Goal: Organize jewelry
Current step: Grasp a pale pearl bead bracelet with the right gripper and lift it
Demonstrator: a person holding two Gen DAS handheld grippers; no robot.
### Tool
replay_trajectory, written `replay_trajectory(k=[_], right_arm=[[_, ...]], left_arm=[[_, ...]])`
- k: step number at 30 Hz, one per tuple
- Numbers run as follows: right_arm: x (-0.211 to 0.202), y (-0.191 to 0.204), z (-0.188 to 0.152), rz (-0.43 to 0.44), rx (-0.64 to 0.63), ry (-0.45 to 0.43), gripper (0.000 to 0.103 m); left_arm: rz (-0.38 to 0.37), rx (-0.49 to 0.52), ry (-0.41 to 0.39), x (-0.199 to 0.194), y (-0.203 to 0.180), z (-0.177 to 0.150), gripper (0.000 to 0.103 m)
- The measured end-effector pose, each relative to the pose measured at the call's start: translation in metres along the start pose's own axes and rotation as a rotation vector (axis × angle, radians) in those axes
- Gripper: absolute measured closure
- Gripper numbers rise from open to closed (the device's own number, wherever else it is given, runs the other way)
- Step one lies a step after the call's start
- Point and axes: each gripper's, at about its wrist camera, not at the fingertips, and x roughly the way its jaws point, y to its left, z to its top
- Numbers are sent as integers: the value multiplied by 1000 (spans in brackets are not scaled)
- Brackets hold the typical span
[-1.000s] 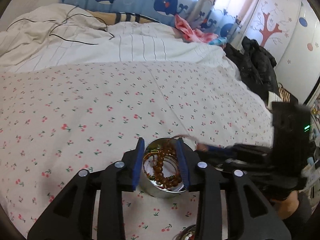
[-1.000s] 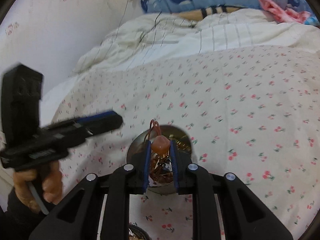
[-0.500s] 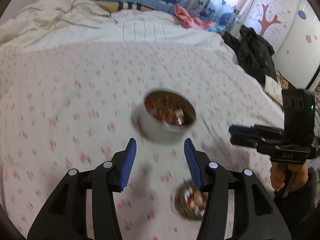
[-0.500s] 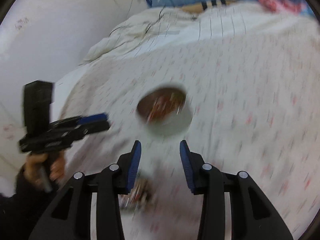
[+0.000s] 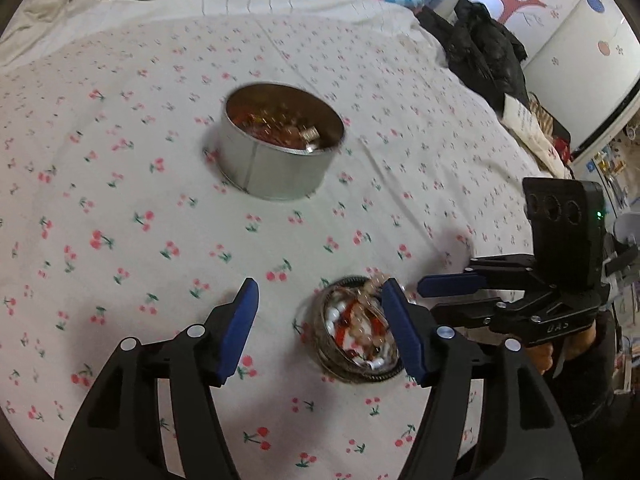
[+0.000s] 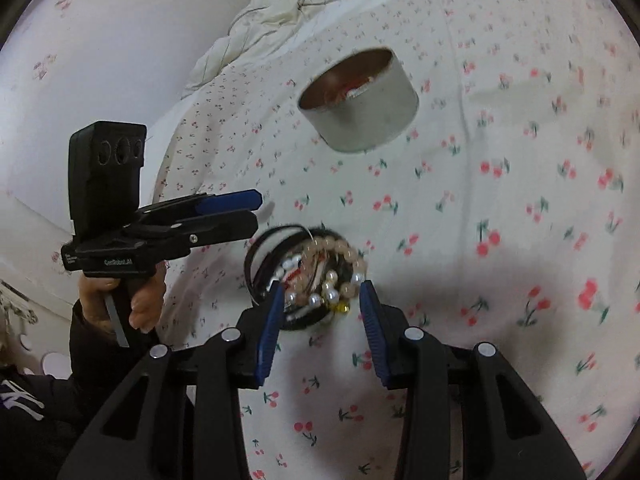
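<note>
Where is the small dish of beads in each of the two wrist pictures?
Left wrist view: the small dish of beads is low and right of centre, against the right blue pad.
Right wrist view: the dish is at centre, just above the pads.
Shared landmark: the round metal tin, farther up the bedsheet in both.

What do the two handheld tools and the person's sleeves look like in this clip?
Both the left tool and the right tool are black frames with silver screws, ribbed blue finger pads and a boxy black camera block with three round holes. White lettering marks each body. The sleeves are dark.
</note>
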Motion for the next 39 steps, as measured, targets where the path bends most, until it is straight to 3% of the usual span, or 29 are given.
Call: replay_trajectory(k=[2,8,10,12,15,21,25,28,31,33,39], right_arm=[[4,-2,-2,13,15,13,63],[12,-14,3,163,131,3,63],[13,-20,5,198,170,-15,65],[14,-24,7,205,196,-32,72],[10,-30,7,193,212,-63,89],[-3,-29,9,173,187,-145,91],[-11,-28,14,191,183,-199,91],[-12,-26,16,185,170,-217,91],[-19,-31,16,180,179,-253,91],[-24,-35,17,160,192,-278,91],[-22,-42,19,69,210,-263,91]], left_arm=[[2,14,22,5,-4,-2,42],[-25,32,58,14,-11,-11,42],[-47,34,51,14,-13,-11,53],[-29,43,41,13,-13,-10,71],[-33,16,15,9,-6,-7,87],[-67,-15,-53,-5,1,-1,96],[-91,-31,-63,-9,5,0,96],[-86,-14,-11,-2,4,-3,96],[-91,-5,25,6,1,-5,81],[-72,-2,36,9,-1,-6,60],[-13,9,58,16,1,-9,60]])
